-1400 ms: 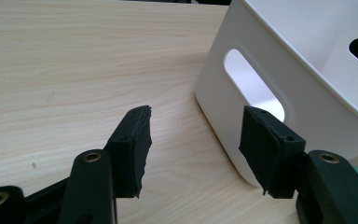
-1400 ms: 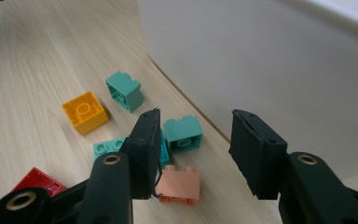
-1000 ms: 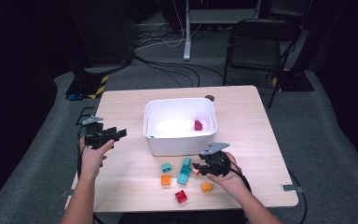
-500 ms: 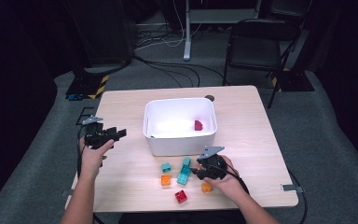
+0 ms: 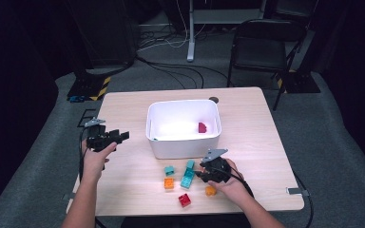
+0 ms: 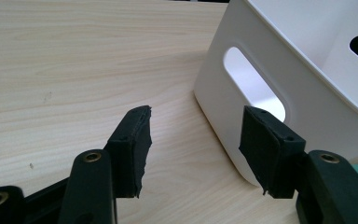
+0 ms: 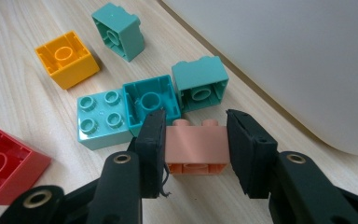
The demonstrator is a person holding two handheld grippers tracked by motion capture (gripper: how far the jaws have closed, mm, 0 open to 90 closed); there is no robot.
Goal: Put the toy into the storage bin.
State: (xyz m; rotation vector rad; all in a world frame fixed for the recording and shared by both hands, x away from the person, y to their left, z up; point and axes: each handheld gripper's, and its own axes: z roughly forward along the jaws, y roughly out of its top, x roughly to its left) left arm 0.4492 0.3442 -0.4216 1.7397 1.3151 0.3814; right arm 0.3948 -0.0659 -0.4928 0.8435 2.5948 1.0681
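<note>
In the right gripper view a pink brick lies on the table between the pads of my right gripper. Both pads touch its sides, and the jaws have just been closing on it. In the high view the right gripper sits low at the table's front, beside the teal bricks. My left gripper hovers at the table's left, open and empty. It points at the white bin, and nothing lies between its jaws.
The white bin stands mid-table with a dark red piece inside. Loose bricks lie in front of it: teal, orange, red, and another orange one by the right hand. A chair stands behind the table.
The right gripper has edged slightly left toward the bricks. The left hand and its gripper have not moved.
</note>
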